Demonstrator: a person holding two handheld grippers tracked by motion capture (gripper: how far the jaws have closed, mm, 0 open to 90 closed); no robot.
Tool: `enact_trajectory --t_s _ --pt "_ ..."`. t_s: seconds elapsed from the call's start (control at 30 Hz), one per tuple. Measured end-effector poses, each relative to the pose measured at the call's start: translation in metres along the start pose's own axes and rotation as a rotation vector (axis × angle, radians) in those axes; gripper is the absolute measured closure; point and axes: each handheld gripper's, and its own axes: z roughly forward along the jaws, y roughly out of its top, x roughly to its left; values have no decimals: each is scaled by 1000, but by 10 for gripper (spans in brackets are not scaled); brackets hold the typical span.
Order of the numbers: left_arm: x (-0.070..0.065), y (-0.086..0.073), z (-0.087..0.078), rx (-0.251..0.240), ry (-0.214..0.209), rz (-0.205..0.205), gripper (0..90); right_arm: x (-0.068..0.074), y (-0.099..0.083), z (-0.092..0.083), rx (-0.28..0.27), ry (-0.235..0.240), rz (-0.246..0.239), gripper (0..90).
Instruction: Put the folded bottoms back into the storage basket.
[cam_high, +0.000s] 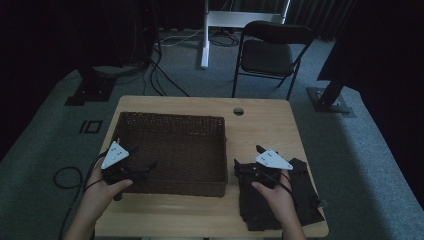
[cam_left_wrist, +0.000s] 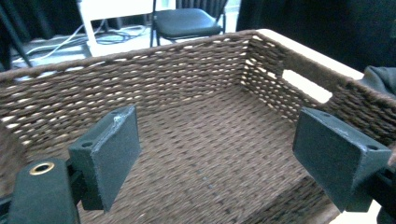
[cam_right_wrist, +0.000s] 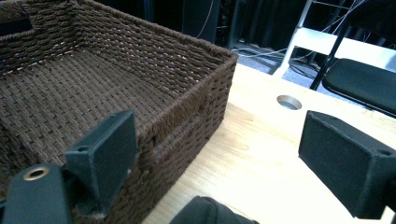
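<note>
A brown wicker basket stands empty on the left half of the wooden table. My left gripper hangs over its near left corner, open, and in the left gripper view the bare basket floor lies between the jaws. A dark folded cloth lies on the table right of the basket. My right gripper hovers above the cloth's near left part, open and empty. Between its jaws in the right gripper view I see the basket's side wall and a bit of cloth.
A round cable hole sits near the table's far edge. Beyond the table stand a black chair and a white desk leg. Cables run over the grey carpet at the left.
</note>
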Motion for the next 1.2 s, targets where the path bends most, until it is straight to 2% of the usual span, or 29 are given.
enact_trajectory --t_s 0.17,0.2,0.7,1.2 --pt "-9 4 9 -5 -29 12 154 -7 -4 -9 6 -23 7 114" --pt "-15 7 13 -4 -38 24 154 -11 -5 -13 4 -29 13 114" --pt "-47 16 36 -11 -111 63 154 -30 -18 -33 7 -60 25 114" --pt "-81 22 62 -15 -187 90 154 -57 -36 -56 19 -129 64 114"
